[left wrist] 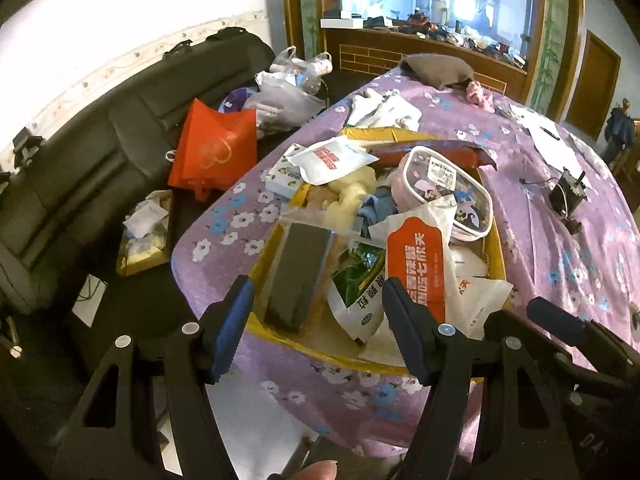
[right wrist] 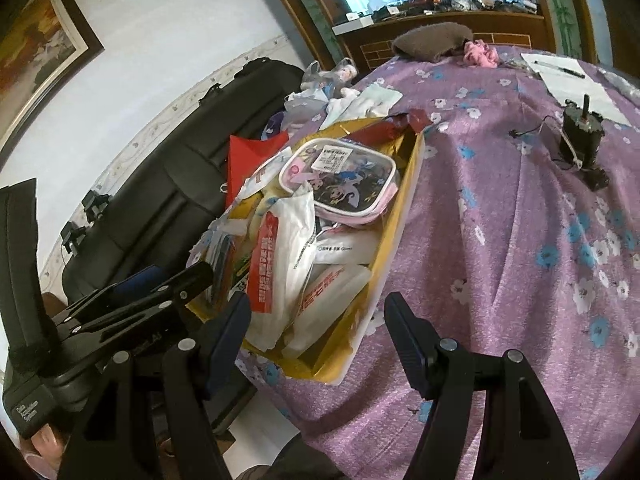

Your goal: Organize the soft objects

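Note:
An open gold box (left wrist: 260, 272) (right wrist: 404, 196) on the purple flowered tablecloth holds a heap of soft goods. On top lie a pink cartoon pouch (left wrist: 444, 192) (right wrist: 340, 184), an orange-and-white packet (left wrist: 416, 264) (right wrist: 280, 248), a dark sponge in a clear bag (left wrist: 298, 276), a green packet (left wrist: 356, 276) and yellow fluff (left wrist: 352, 196). My left gripper (left wrist: 320, 320) hovers open over the box's near edge, holding nothing. My right gripper (right wrist: 318, 336) hangs open just right of it, over the box's near corner. Farther back lie white cloths (left wrist: 384, 110) (right wrist: 368, 102), a brown cloth (left wrist: 436, 68) (right wrist: 432, 42) and a pink fluffy piece (left wrist: 478, 94) (right wrist: 480, 54).
A black motor with wires (left wrist: 566, 196) (right wrist: 580, 136) and paper with a pen (right wrist: 572, 76) lie on the right of the table. Left of the table a black sofa (left wrist: 100, 160) carries a red bag (left wrist: 216, 148), plastic bags (left wrist: 284, 92) and a small carton (left wrist: 144, 236).

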Available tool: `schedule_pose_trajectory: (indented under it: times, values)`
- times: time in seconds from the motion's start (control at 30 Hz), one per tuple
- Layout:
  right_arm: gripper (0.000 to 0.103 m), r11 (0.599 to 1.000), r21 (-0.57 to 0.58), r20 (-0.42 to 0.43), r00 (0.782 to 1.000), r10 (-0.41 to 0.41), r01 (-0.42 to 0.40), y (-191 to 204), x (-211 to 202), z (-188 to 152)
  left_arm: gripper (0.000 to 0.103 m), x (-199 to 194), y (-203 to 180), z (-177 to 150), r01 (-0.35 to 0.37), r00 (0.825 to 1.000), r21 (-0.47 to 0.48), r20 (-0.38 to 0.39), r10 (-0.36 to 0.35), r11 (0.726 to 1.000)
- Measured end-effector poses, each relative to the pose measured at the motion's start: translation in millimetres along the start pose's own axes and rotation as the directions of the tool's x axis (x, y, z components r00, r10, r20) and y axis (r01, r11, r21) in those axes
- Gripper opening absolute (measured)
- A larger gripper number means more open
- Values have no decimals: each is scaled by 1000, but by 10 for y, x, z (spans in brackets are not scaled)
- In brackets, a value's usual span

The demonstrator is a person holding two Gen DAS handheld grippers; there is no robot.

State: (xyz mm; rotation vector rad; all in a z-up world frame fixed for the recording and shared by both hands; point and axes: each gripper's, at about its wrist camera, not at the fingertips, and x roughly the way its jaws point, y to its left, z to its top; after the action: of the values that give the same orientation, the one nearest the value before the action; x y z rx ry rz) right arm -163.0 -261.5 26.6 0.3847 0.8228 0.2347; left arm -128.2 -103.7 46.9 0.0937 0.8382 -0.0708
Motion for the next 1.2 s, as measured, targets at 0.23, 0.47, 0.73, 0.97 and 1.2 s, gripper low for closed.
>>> schedule_pose_trajectory:
  times: [0.23, 0.47, 0.73, 0.97, 1.2]
  values:
    - [69, 999, 8, 9, 999, -36, 36, 9, -36, 15, 68, 17, -13, -41, -12, 999, 22, -35, 13, 1000]
    - [69, 999, -13, 16, 999, -46, 47, 86, -52, -4, 68, -13, -32, -82, -13, 1000, 37, -22, 14, 999]
    - [69, 998, -9, 25, 998, -58, 58, 68, -65, -4, 68, -66, -47, -88, -30, 1000, 44, -6, 30, 999]
    - [69, 997, -17, 43, 996, -79, 80, 63, -124, 3, 68, -160, -103, -82, -48, 999, 62, 21, 47, 997]
    - [69, 983, -47, 58, 983, -175, 178, 100, -164, 19, 68, -162, -113, -89, 1, 1000, 60, 24, -3, 998]
